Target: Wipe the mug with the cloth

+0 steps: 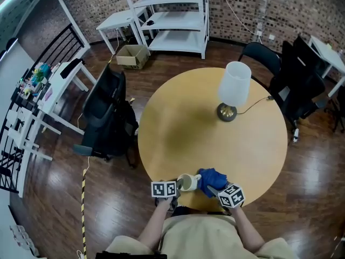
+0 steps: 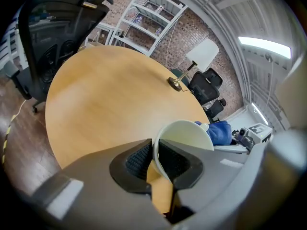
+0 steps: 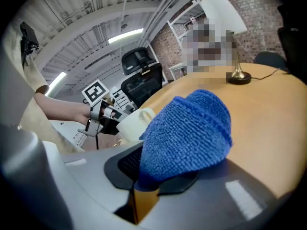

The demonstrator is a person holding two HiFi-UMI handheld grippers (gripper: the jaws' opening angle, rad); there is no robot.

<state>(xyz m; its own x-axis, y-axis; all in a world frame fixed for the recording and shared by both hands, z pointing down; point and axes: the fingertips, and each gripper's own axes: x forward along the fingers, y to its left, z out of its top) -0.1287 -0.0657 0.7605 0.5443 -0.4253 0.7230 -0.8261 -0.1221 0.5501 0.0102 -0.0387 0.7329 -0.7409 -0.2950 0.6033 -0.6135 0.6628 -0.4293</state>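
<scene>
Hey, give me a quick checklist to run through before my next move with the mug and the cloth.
1. Left claw clamped on the mug rim: ok.
2. Right claw clamped on the cloth, with a good bunch sticking out: ok.
3. Cloth right beside the mug: ok.
4. Cloth actually touching the mug: cannot tell.
5. Lamp well away across the table: ok.
</scene>
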